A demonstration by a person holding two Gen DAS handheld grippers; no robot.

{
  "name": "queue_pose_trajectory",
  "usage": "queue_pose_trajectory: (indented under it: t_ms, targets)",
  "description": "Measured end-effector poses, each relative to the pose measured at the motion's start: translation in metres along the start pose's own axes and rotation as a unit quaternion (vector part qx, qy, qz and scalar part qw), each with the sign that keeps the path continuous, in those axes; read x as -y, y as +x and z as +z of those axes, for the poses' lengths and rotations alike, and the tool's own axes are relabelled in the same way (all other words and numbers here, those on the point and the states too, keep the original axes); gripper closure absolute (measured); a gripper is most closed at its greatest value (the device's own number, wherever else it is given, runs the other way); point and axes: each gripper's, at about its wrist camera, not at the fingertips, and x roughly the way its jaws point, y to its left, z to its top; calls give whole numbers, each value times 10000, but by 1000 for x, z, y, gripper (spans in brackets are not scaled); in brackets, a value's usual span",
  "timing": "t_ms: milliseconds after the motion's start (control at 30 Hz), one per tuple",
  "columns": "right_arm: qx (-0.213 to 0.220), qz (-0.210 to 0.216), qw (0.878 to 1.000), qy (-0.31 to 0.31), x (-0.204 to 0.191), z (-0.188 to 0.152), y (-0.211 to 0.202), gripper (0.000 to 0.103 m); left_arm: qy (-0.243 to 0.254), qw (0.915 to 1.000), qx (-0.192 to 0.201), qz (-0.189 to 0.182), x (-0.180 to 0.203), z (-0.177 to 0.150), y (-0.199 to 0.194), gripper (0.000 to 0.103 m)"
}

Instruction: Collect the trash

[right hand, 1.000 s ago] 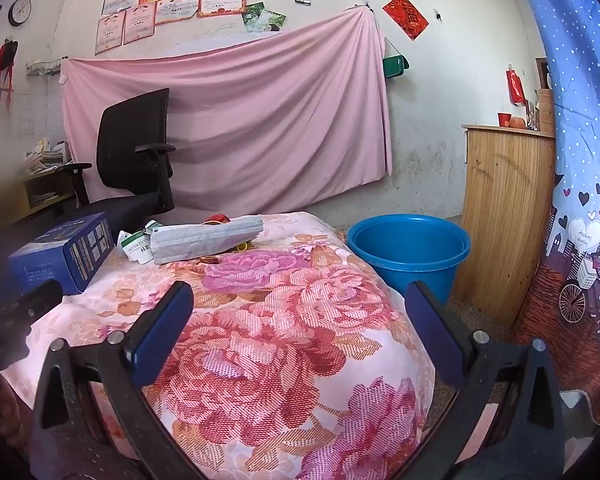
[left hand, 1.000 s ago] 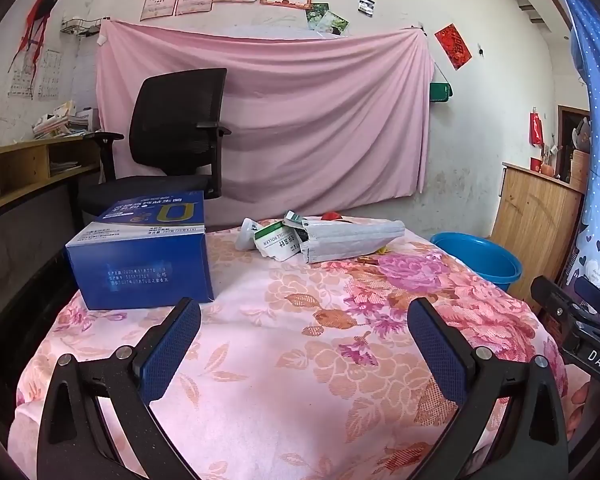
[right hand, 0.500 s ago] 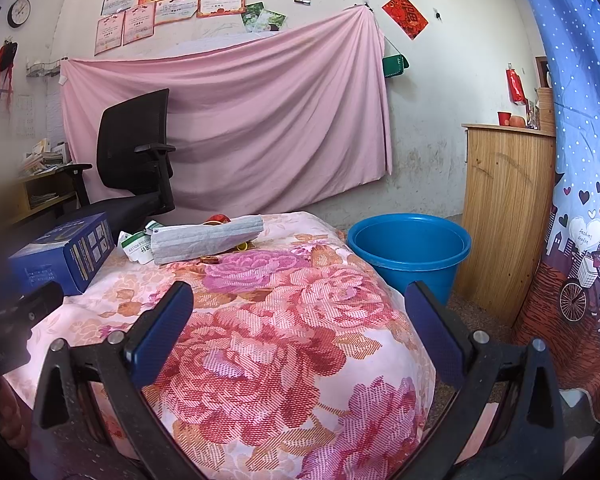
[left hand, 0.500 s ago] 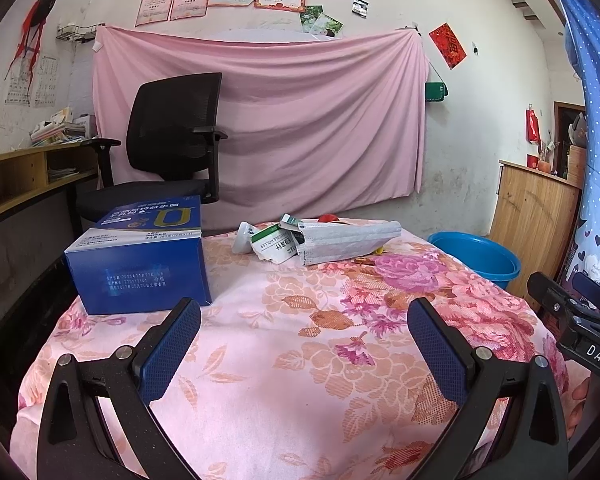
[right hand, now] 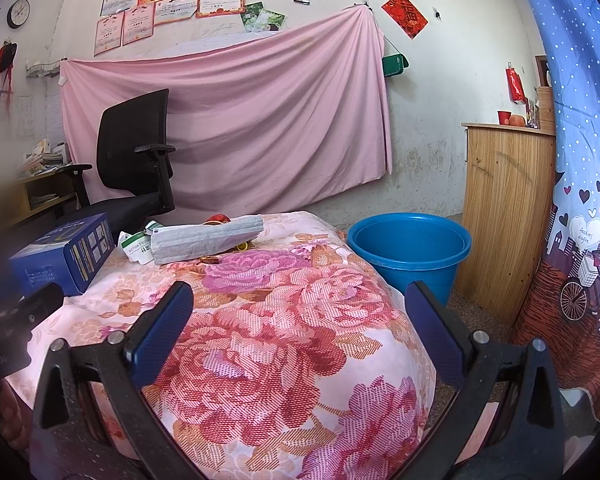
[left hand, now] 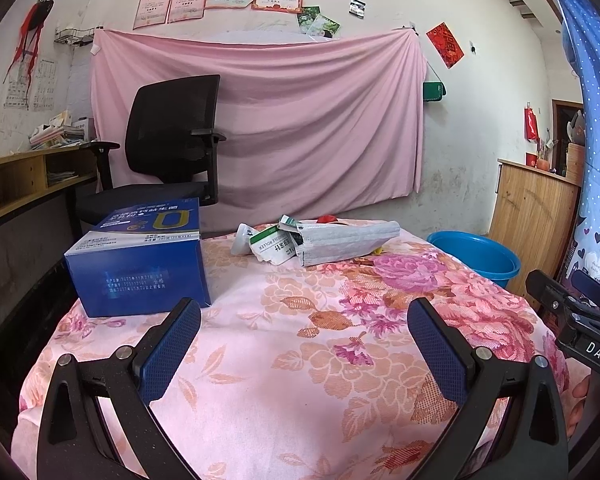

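A heap of trash lies at the far side of the flowered tablecloth (left hand: 300,360): a grey flat packet (left hand: 346,242) (right hand: 206,240), a crumpled white and green carton (left hand: 272,246) (right hand: 136,246), and something red and yellow half hidden behind them. A blue box (left hand: 140,258) (right hand: 66,256) stands at the left. A blue bucket (right hand: 410,254) (left hand: 476,254) sits on the floor to the right of the table. My left gripper (left hand: 302,326) is open above the near cloth, with nothing in it. My right gripper (right hand: 298,312) is open over the table's right side, well short of the trash.
A black office chair (left hand: 172,152) stands behind the table, in front of a pink sheet on the wall. A wooden cabinet (right hand: 504,216) and a blue patterned curtain (right hand: 580,208) close off the right. A wooden shelf (left hand: 24,188) runs along the left.
The left wrist view has dipped slightly, so the table and box sit a little higher in it. The right gripper has barely moved. Both stay open.
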Motion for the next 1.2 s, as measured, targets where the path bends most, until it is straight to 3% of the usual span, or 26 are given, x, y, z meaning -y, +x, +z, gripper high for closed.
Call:
queue_pose_trajectory:
  t_ms: [1200]
  targets:
    - [-21, 8, 10000, 20, 1, 0, 1, 0, 38, 10000, 36, -6, 2, 0, -2, 2]
